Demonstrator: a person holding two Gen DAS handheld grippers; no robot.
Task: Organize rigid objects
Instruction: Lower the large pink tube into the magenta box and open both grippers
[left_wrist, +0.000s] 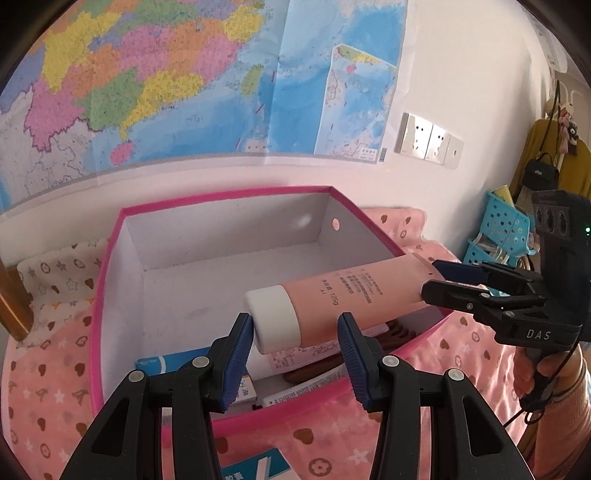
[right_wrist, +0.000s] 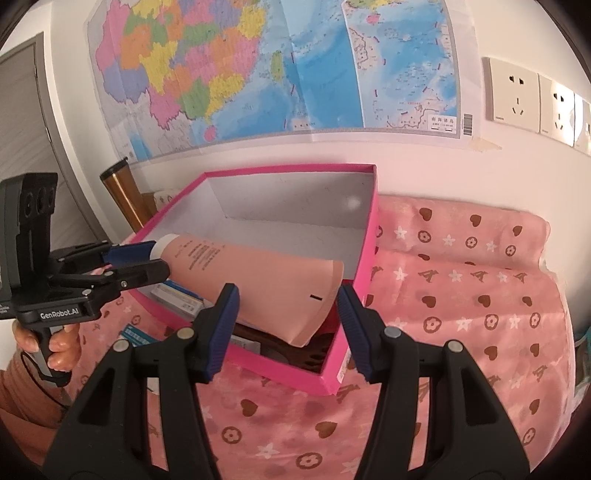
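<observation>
One pink tube (left_wrist: 354, 295) over one pink box (left_wrist: 110, 266), both grippers (left_wrist: 295, 354) (right_wrist: 284, 325) released around it.

Place: I read this as a home, most likely a bedroom.
Surface: pink patterned bedding (right_wrist: 461, 295) fills the lower right of the right wrist view.
Wall: a colourful paper map (left_wrist: 192, 77) covers the upper left, with wall sockets (left_wrist: 428, 140) to its right.
Far right edge: I see a yellow garment (left_wrist: 543, 147), a black handbag (left_wrist: 541, 173) and blue plastic baskets (left_wrist: 504, 225).
</observation>
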